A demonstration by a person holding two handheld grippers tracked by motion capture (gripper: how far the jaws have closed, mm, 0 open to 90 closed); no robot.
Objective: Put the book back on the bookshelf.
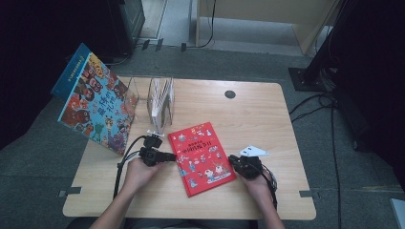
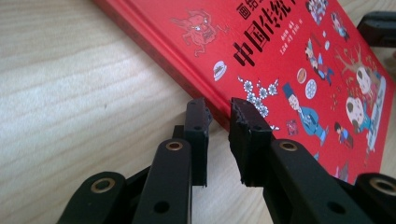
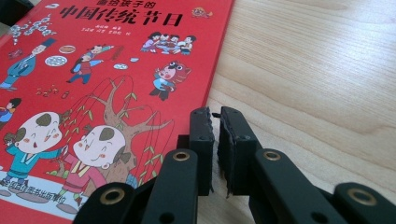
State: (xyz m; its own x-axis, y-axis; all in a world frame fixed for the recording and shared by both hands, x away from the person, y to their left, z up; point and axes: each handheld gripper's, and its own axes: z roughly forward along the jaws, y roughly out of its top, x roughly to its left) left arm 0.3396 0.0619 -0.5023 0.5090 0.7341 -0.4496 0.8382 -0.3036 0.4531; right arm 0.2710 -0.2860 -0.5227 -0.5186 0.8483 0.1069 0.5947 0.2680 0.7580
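A red picture book (image 1: 203,157) lies flat on the wooden table (image 1: 258,119), between my two grippers. My left gripper (image 1: 171,156) rests at the book's left edge, held by a hand. In the left gripper view its jaws (image 2: 218,106) stand a narrow gap apart, tips just short of the book's spine edge (image 2: 187,79), with nothing between the pads. My right gripper (image 1: 232,159) sits at the book's right edge. In the right gripper view its jaws (image 3: 215,113) are closed to a thin slit over bare wood, beside the cover (image 3: 93,70), and hold nothing.
A large colourful book (image 1: 98,102) leans upright at the table's back left. A clear rack (image 1: 160,100) with thin books stands beside it. A dark round spot (image 1: 229,94) marks the back of the table. Cables (image 1: 122,164) trail from both grippers.
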